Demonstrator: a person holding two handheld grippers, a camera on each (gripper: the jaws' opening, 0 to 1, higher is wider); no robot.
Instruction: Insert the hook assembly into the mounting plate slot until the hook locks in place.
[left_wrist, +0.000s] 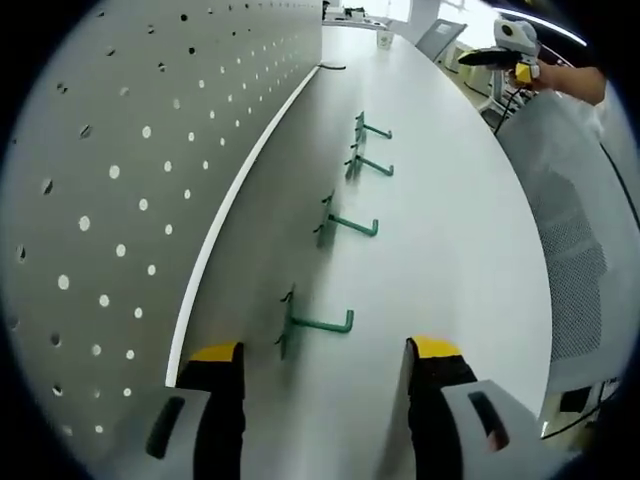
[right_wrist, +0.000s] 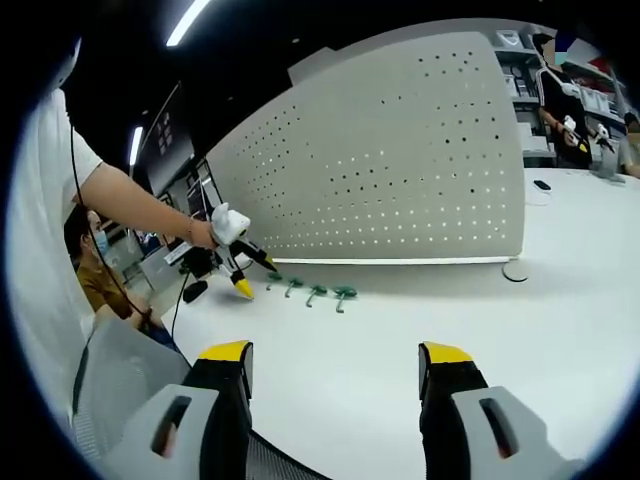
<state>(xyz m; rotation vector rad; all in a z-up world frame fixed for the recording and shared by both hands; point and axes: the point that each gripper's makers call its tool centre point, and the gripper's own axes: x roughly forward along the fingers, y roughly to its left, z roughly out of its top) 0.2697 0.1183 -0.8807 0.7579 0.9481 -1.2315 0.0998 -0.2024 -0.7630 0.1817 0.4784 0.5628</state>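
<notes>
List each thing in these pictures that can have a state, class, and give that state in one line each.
Left gripper: open, holding nothing, hovering by the nearest hook.
Right gripper: open, holding nothing.
Green hooks: four, lying loose on the table in a row, none mounted.
Pegboard panel: upright, no green hook inserted.

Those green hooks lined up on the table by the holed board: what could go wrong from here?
1. The nearest green hook lies just ahead of the open left gripper; a careless approach may nudge it instead of gripping it.
2. Four hooks lie in a row, including the second hook, so sweeping in could knock neighbours.
3. The pegboard stands close beside them, so the jaws might bump it.
</notes>
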